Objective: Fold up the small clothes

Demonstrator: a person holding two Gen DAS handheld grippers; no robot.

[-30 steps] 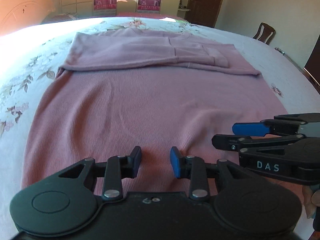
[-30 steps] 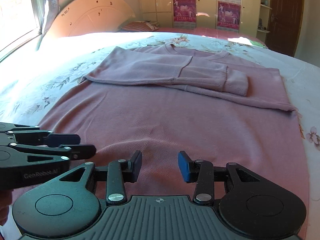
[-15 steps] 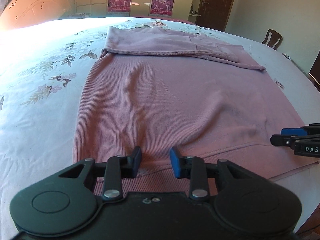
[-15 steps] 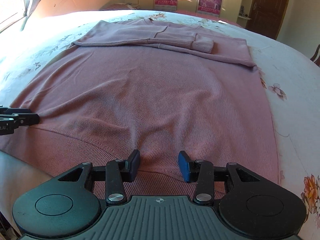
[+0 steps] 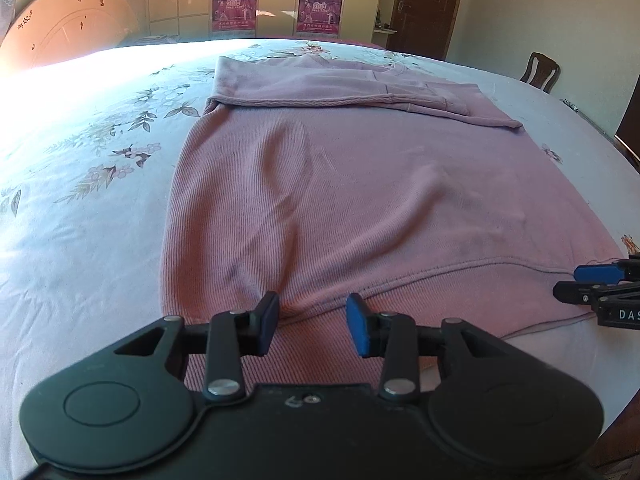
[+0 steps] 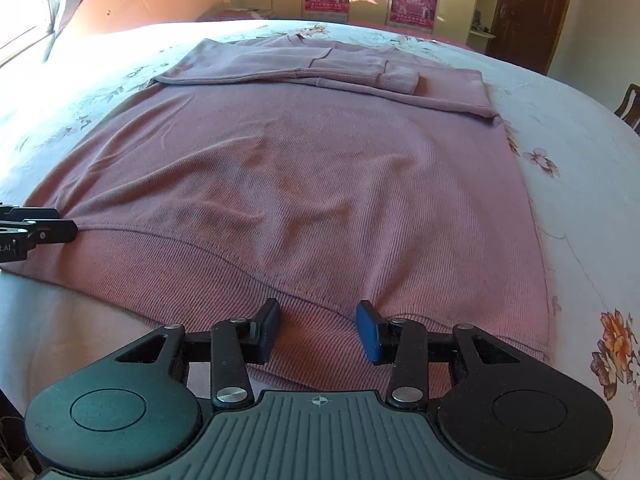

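A pink ribbed sweater lies flat on the bed, its sleeves folded across the far chest. My left gripper hovers over the near-left part of the ribbed hem. Its jaws are opening, and the hem lies below the gap with no pad pressing on it. My right gripper stands open over the near-right part of the hem of the sweater, holding nothing. Each gripper shows at the edge of the other's view: the right gripper and the left gripper.
The floral bed sheet spreads left and right of the sweater. A curved headboard stands at the far left, with wardrobes and a dark door behind. A wooden chair sits beyond the bed's right side.
Both grippers have drawn back to the near hem and moved apart along it, the left one leftward and the right one rightward. The left jaws stand slightly wider.
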